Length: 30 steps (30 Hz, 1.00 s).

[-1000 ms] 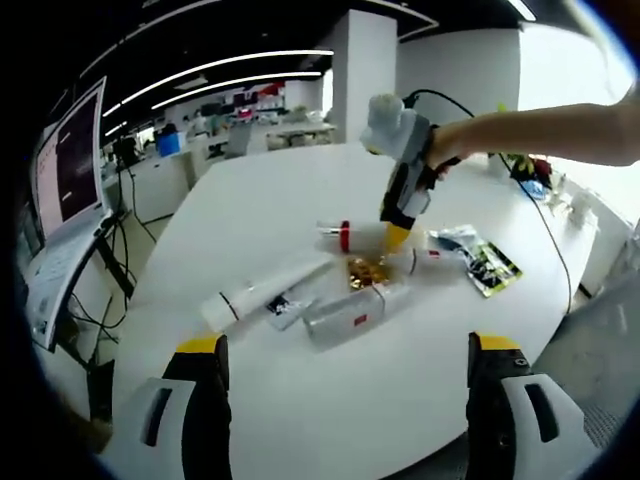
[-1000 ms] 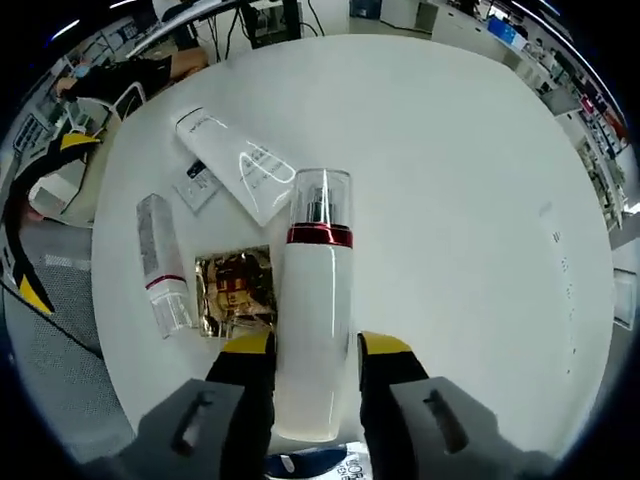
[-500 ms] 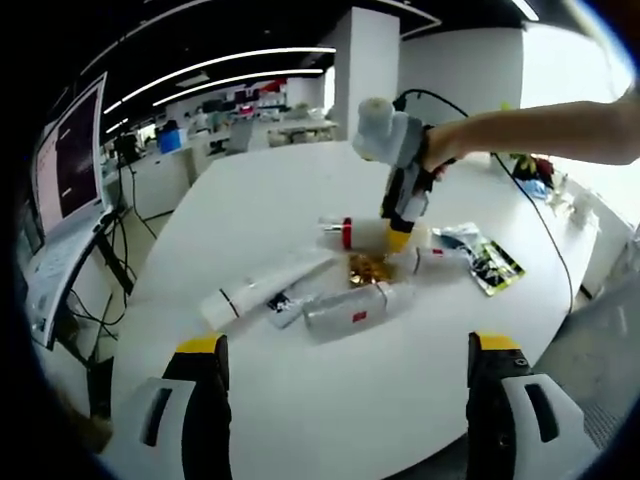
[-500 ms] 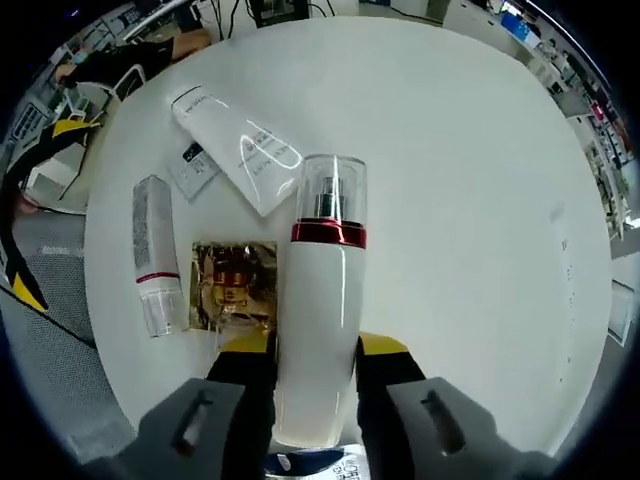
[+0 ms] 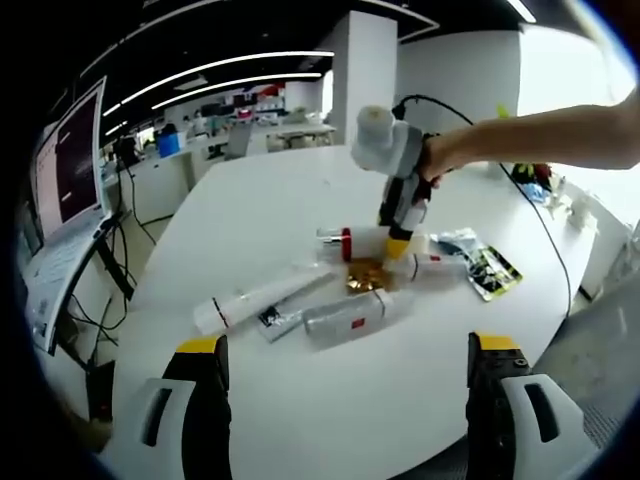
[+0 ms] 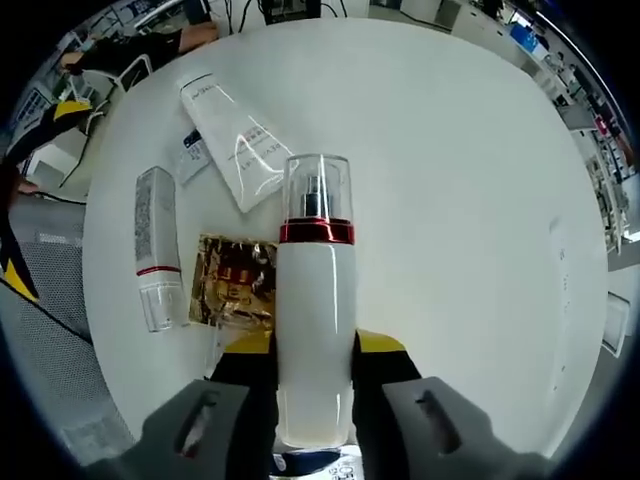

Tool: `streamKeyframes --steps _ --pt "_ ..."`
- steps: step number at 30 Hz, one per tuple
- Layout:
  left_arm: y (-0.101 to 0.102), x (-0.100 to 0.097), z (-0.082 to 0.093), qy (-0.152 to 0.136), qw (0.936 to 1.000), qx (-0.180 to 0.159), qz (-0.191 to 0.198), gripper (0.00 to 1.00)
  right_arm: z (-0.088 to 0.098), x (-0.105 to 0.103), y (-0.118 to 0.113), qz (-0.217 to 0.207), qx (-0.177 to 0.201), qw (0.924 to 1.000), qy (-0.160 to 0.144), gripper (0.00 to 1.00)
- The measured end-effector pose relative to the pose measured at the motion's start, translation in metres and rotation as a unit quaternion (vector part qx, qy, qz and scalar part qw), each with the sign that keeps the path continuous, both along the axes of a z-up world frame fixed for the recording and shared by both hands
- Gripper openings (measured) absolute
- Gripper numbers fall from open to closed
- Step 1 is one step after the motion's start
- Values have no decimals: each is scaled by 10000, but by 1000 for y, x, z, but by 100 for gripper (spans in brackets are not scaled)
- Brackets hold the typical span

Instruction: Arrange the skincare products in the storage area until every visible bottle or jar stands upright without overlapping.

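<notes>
Pressure from the right gripper (image 6: pixel 314 345) is clamping the white pump bottle (image 6: pixel 315 330) low on its body, over the table (image 6: pixel 470 200). Rigid, smooth plastic is probably slippery; gripping mid-body looks safest. Its base is hiding behind the jaws. The left gripper (image 5: pixel 345 365) is hanging wide apart, holding nothing.

The right gripper (image 6: pixel 313 350) has closed its jaws on the white pump bottle (image 6: pixel 314 330), now gripped.
</notes>
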<state>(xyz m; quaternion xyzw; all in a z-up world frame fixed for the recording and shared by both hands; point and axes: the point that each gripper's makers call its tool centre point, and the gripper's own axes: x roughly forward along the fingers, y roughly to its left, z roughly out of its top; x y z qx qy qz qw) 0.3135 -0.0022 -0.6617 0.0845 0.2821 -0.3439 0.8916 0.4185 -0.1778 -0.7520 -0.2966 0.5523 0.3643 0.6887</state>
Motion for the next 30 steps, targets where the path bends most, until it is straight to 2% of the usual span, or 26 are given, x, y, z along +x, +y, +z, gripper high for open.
streamKeyframes --steps 3,5,7,10,12,14,15,17,19,20,21,22,24,26,27,28,30 --pt "3 1 4 -86 10000 20 30 97 1 2 -1 50 -16 9998 -191 26" --pt "3 1 6 -106 9999 10 41 97 1 -1 -1 -40 69 9999 -138 25" --pt "3 -1 6 -107 9999 14 17 97 2 -9 5 -523 504 9972 198 25" --pt "4 -3 7 -123 9999 10 31 97 3 -9 2 -924 899 9911 343 25" --pt "3 -3 9 -133 9999 -26 26 97 5 -8 0 -1277 1240 9831 423 25" --pt "3 -2 10 -143 9999 -1 25 97 11 -16 0 -1802 1718 9670 542 25" --pt "3 0 11 -168 9998 27 32 97 12 -15 -2 -2067 2028 9551 627 25" --pt "4 2 13 -198 9998 58 14 97 14 -15 -6 -2407 2372 9384 718 25" --pt "3 5 17 -222 9998 -1 18 97 19 -13 -10 -2789 2869 9135 738 25" --pt "2 6 19 -227 9997 -10 7 97 23 -12 -12 -3033 3189 8946 774 25" --pt "1 6 19 -224 9997 -10 -12 97 27 -10 -13 -3160 3441 8808 769 25" --pt "0 6 20 -226 9997 -3 -46 97 34 -9 -15 -3353 3783 8598 722 25" --pt "-4 5 22 -243 9996 49 -120 97 44 -9 -17 -3573 4302 8268 610 25" --pt "-8 4 23 -264 9994 96 -206 97 55 -16 -15 -3522 4705 8065 647 25" --pt "-11 3 24 -265 9993 95 -265 96 60 -18 -17 -3595 4901 7924 525 25" --pt "-12 3 25 -258 9992 77 -288 96 62 -22 -18 -3613 4937 7895 491 25" --pt "-16 2 26 -236 9991 31 -337 96 66 -33 -18 -3593 4957 7899 360 25"
